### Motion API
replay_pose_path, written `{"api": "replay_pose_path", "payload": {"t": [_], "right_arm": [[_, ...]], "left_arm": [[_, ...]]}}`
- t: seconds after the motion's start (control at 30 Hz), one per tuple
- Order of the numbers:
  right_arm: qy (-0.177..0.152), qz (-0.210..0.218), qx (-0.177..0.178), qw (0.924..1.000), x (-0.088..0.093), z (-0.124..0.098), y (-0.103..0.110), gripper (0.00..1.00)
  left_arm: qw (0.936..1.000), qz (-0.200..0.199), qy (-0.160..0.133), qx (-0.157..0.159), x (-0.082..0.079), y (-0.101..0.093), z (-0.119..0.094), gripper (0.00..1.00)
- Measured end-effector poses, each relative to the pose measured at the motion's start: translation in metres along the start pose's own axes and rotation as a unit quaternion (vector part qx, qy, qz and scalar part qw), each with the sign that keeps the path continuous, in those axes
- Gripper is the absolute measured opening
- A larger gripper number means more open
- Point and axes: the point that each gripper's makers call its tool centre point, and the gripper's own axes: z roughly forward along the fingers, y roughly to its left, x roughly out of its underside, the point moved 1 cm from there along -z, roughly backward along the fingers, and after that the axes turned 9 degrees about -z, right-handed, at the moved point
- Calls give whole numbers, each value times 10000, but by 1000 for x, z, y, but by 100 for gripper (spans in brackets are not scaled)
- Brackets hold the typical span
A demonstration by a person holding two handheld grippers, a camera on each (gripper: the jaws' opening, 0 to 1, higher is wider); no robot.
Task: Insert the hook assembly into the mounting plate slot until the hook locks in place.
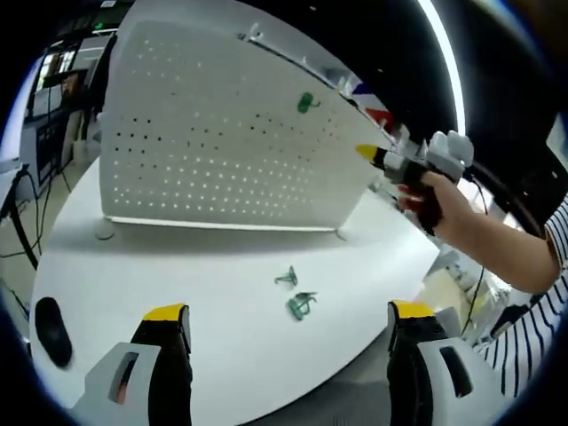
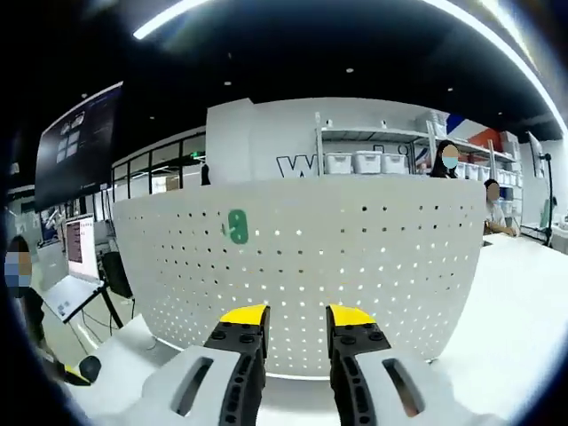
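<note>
Left gripper (image 1: 288, 321) wide open, empty, low-center over two loose green hooks (image 1: 297, 295) on table (image 1: 133, 266). Right gripper (image 2: 297, 321) narrow gap, empty, facing pegboard (image 2: 355, 266); one hook (image 2: 237, 225) mounted upper left — prob. checking seat.

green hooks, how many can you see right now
3. One green hook hangs on the white pegboard, near its upper part. Two more lie close together on the white table: one nearer the board, one nearer the left gripper. Others may be hidden.

Bright ceiling strip light (image 2: 169, 16) — sharp centre, fisheye-bent edges, backlit pegboard (image 2: 302, 257) holes.
</note>
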Motion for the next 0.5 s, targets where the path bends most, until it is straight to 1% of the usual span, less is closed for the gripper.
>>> {"api": "replay_pose_path", "payload": {"t": [0.03, 0.07, 0.1, 0.27, 0.33, 0.4, 0.5], "right_arm": [[29, -32, -20, 10000, 2, -1, 1, 23], [90, -153, -59, 9998, 9, -6, 2, 23], [108, -162, -73, 9998, 11, -7, 2, 23], [420, -54, -232, 9988, 40, -21, 5, 23], [532, -91, -301, 9981, 48, -24, 8, 23], [615, -198, -321, 9974, 55, -30, 9, 23], [767, -305, -502, 9953, 68, -37, 16, 24]], "left_arm": [[10000, 6, 25, -5, 2, 0, 0, 93], [10000, 14, 46, -8, 3, 0, 0, 93], [10000, 16, 70, -15, 5, 1, 1, 93], [9999, 6, 144, -38, 10, 3, 0, 93], [9998, 10, 196, -36, 12, 3, 0, 93], [9995, 14, 313, -61, 16, 5, 0, 93], [9990, 39, 432, -123, 20, 8, 0, 92]]}}
